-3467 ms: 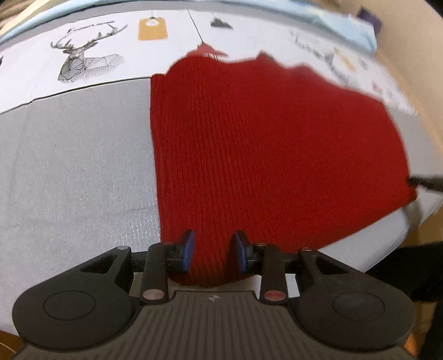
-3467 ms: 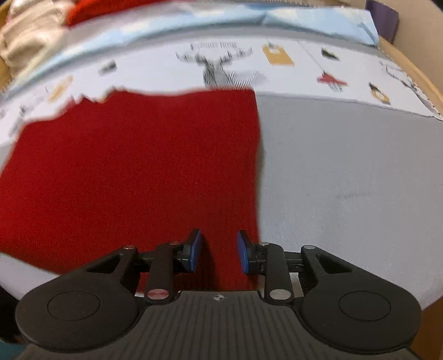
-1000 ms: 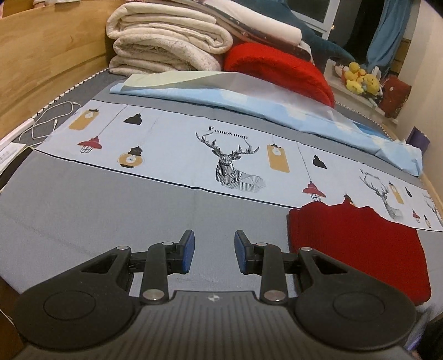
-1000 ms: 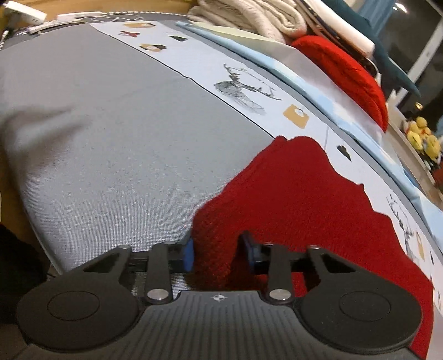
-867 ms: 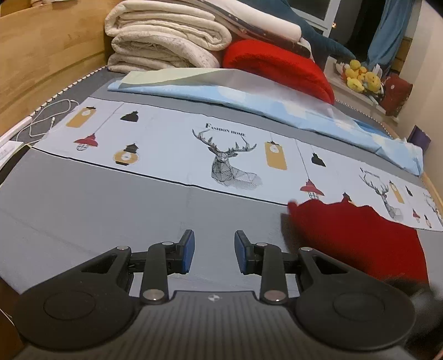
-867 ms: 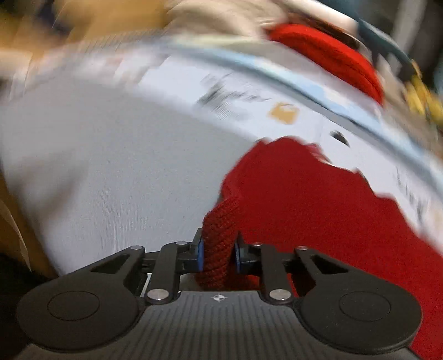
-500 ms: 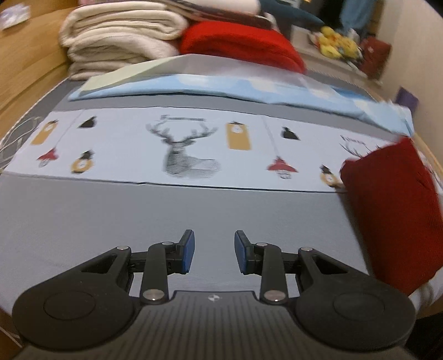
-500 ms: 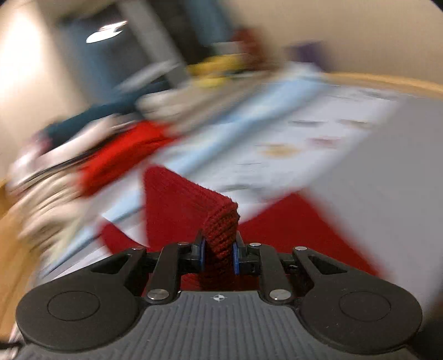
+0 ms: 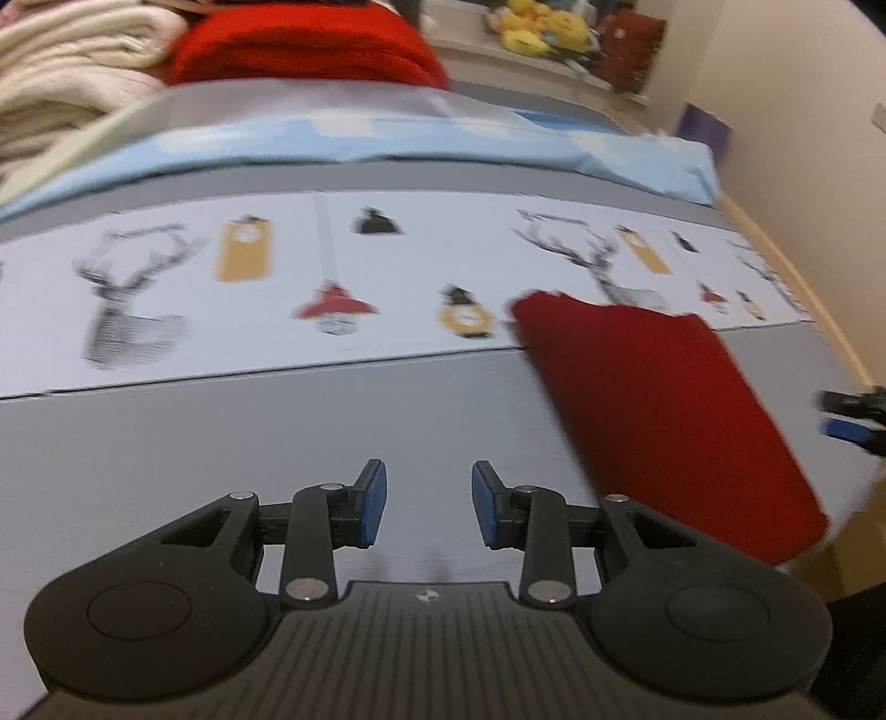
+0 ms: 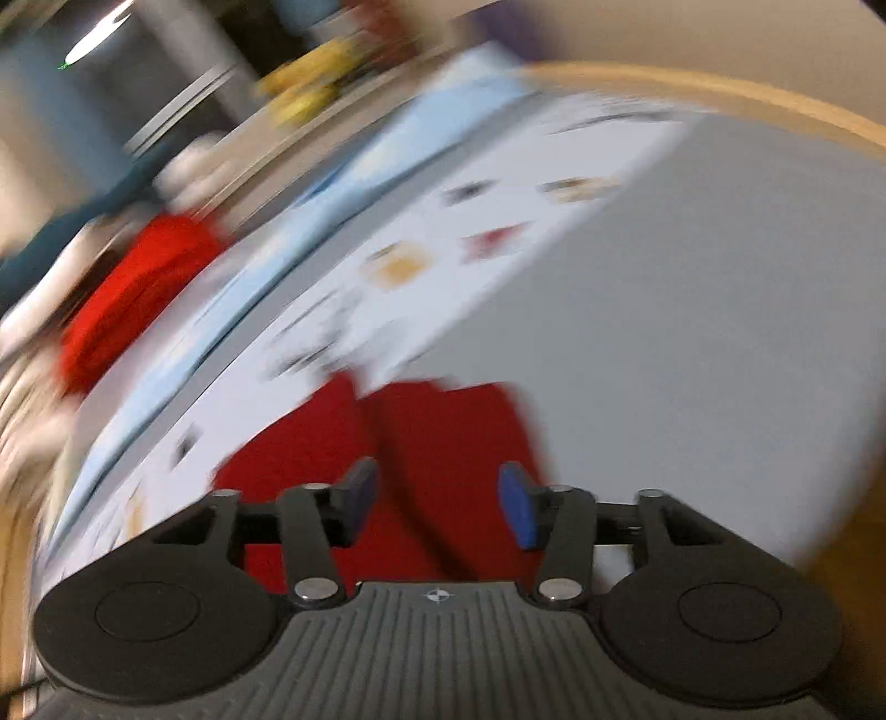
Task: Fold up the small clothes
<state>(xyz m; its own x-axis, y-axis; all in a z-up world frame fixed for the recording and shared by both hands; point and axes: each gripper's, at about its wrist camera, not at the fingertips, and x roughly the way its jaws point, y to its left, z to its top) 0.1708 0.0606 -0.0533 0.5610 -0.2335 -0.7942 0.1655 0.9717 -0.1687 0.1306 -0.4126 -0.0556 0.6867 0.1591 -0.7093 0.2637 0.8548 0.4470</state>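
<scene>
Bed (image 9: 166, 443) with grey sheet carries your red knit (image 9: 653, 399), lying folded flat near its right edge. Both your left hand-held gripper (image 9: 425, 504) and right hand-held gripper (image 10: 437, 498) gape, empty. Fold looks nearly done. Red pillow (image 9: 299, 44) sits far behind it, nothing blocks.

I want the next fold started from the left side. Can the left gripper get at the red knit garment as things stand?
Probably yes: the left gripper is open over bare grey bedding, and the red knit garment lies flat just right of it, nothing between.
</scene>
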